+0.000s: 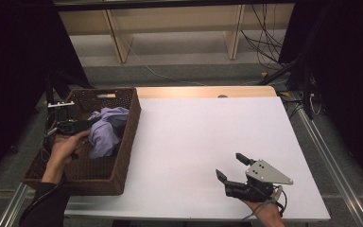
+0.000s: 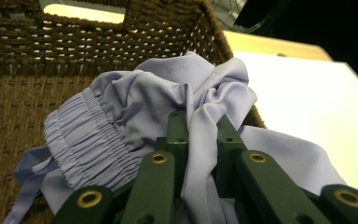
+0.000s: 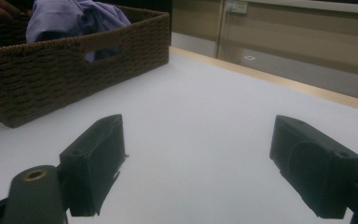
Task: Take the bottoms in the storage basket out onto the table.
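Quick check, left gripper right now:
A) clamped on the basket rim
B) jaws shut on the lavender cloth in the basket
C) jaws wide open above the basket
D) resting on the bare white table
B: in the left gripper view the left gripper has both jaws pinched on a fold of the lavender cloth, which lies inside the wicker basket; the high view places that gripper over the basket too.
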Demonstrator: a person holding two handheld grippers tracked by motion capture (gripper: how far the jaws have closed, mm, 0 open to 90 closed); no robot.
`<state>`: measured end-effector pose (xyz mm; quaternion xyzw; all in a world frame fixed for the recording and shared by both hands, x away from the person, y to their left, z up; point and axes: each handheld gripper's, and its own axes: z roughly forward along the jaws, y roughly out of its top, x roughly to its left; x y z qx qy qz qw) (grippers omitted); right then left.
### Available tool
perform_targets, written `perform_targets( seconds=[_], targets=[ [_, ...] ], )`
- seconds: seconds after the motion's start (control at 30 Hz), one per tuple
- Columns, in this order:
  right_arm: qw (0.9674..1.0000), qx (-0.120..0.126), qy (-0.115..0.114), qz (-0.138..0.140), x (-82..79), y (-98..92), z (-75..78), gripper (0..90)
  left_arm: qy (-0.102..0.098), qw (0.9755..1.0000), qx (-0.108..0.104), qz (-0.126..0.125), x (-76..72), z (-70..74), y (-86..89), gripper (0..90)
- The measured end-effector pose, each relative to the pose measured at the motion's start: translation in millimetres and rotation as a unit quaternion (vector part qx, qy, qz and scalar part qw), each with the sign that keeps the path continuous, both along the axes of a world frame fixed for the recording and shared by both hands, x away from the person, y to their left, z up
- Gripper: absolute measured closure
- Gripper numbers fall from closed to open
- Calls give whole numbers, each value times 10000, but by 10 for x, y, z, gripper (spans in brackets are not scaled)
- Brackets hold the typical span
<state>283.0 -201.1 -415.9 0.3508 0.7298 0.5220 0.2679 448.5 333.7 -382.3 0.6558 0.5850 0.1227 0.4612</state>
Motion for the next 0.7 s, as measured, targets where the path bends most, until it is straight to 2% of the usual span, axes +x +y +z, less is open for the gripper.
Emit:
perform_targets(
  seconds=[0.27,0.5,0.7],
  targets=[
    [10000,-2,6,-6,2,-3,0,187,-171,9994,-292,-50,-37,80,-16,802],
    [10000,-6,16,-2,3,2,-2,187,-388,9972,-620,-138,-70,152,-25,802],
    [10000,-1,19,-2,3,0,-2,187,-462,9959,-757,-178,-87,182,-48,802]
  ],
)
